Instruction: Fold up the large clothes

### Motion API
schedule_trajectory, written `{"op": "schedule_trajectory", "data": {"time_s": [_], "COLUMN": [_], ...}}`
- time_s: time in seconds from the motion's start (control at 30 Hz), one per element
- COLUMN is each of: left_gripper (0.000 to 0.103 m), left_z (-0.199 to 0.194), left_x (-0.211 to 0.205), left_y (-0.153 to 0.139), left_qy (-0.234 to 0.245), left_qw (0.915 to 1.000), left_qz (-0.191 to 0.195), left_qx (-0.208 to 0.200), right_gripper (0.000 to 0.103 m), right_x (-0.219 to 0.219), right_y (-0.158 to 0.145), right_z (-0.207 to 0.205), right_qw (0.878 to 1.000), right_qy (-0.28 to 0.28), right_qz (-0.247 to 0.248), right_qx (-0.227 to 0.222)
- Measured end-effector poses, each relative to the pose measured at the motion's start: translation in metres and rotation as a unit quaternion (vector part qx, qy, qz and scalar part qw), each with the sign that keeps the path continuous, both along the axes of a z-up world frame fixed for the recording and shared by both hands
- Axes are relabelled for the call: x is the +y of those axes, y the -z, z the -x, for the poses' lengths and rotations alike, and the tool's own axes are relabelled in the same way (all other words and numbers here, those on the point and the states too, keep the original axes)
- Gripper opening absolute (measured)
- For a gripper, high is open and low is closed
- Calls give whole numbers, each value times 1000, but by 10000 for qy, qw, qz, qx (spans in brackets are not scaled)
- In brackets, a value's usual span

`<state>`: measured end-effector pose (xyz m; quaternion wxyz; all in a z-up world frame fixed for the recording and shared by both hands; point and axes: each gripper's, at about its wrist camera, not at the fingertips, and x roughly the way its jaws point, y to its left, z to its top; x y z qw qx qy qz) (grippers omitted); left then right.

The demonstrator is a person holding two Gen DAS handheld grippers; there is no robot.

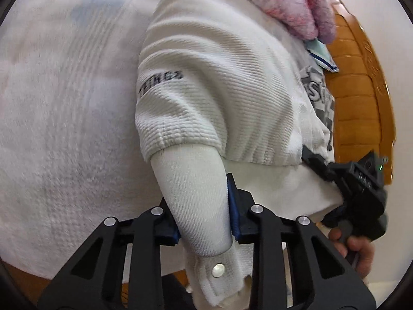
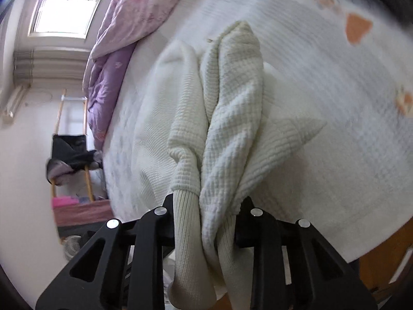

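A large white waffle-knit garment (image 1: pixel 219 82) with dark lettering lies over the white bed cover (image 1: pixel 64 129). My left gripper (image 1: pixel 204 222) is shut on its ribbed hem band, a snap button showing below the jaws. My right gripper (image 2: pixel 206 222) is shut on a bunched ribbed cuff and waffle fabric (image 2: pixel 229 118) of the same garment; the cloth hangs stretched toward the bed. The right gripper also shows in the left wrist view (image 1: pixel 317 162), held by a hand at the garment's right edge.
A pink and purple quilt (image 2: pixel 124 31) lies along the bed's far side. A wooden headboard (image 1: pixel 361 98) stands to the right, with a grey printed cloth (image 1: pixel 320 98) beside it. A chair with dark clothes (image 2: pixel 69 155) and a window (image 2: pixel 67 2) are at the left.
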<state>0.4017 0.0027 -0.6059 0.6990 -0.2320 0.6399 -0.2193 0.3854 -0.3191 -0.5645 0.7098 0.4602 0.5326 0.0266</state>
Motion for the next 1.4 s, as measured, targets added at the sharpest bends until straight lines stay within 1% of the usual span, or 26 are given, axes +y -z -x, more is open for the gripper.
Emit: {"op": "schedule_trajectory", "data": {"time_s": [0.1, 0.2, 0.27, 0.37, 0.43, 0.5, 0.63, 0.73, 0.83, 0.9, 0.97, 1.0, 1.03, 1.07, 1.1, 1.13, 1.17, 1.2, 1.23, 1.27, 1.3, 1.33, 1.37, 1.4], "left_gripper": [25, 25, 25, 25, 25, 25, 25, 25, 25, 25, 25, 25, 25, 25, 25, 25, 25, 25, 25, 25, 25, 25, 25, 25], "left_z": [-2, -4, -4, -12, -16, -28, -38, -55, -78, -96, -107, -109, -112, -112, -111, -108, -107, -106, -103, -99, -94, -89, -77, -69], "left_x": [4, 9, 10, 1, -13, -38, -84, -140, -203, -251, -304, -322, -346, -369, -385, -407, -423, -448, -464, -487, -502, -512, -526, -530], "left_y": [-27, -57, -75, -99, -120, -137, -165, -185, -207, -227, -244, -248, -250, -249, -245, -236, -226, -203, -184, -152, -126, -109, -87, -75], "left_qy": [93, 258, 359, 317, 334, 350, 356, 268, 126, 19, 97, 116, 146, 182, 273, 421, 513, 664, 777, 965, 1084, 1185, 1385, 1454], "left_qw": [9997, 9988, 9978, 9970, 9957, 9945, 9908, 9871, 9818, 9757, 9647, 9609, 9557, 9505, 9472, 9437, 9439, 9490, 9528, 9605, 9674, 9706, 9711, 9716], "left_qz": [73, 171, 238, 292, 258, 284, 401, 583, 711, 867, 910, 961, 1050, 1092, 1084, 1005, 934, 848, 738, 541, 452, 357, 95, -2], "left_qx": [-203, -380, -503, -648, -819, -947, -1242, -1465, -1758, -2014, -2470, -2593, -2747, -2902, -3005, -3124, -3125, -2963, -2841, -2554, -2242, -2063, -1942, -1866], "right_gripper": [24, 24, 24, 24, 23, 23, 23, 23, 23, 23, 23, 23, 23, 23, 23, 23, 23, 24, 24, 24, 24, 24, 24, 24], "right_x": [7, 14, 13, 7, -1, -16, -60, -114, -177, -220, -271, -295, -313, -337, -359, -375, -394, -409, -429, -446, -456, -467, -474, -478], "right_y": [-20, -55, -72, -95, -114, -129, -157, -178, -203, -220, -240, -246, -248, -247, -239, -230, -213, -197, -167, -135, -111, -75, -42, -17], "right_z": [-2, -10, -16, -18, -25, -27, -41, -56, -79, -92, -99, -100, -99, -97, -94, -91, -86, -83, -76, -72, -69, -63, -54, -43], "right_qw": [9997, 9983, 9974, 9958, 9941, 9931, 9902, 9874, 9811, 9762, 9666, 9615, 9589, 9575, 9575, 9587, 9628, 9671, 9741, 9809, 9866, 9937, 9970, 9977], "right_qy": [-110, -232, -251, -304, -350, -342, -349, -356, -430, -406, -338, -317, -281, -210, -153, -97, -19, 73, 243, 319, 361, 434, 520, 545], "right_qz": [206, 456, 500, 543, 617, 619, 639, 565, 599, 600, 669, 702, 735, 753, 740, 776, 810, 746, 603, 536, 539, 573, 432, 347], "right_qx": [-51, -290, -449, -677, -816, -932, -1192, -1436, -1791, -2046, -2452, -2640, -2727, -2778, -2784, -2733, -2578, -2430, -2165, -1843, -1500, -857, -379, -189]}}
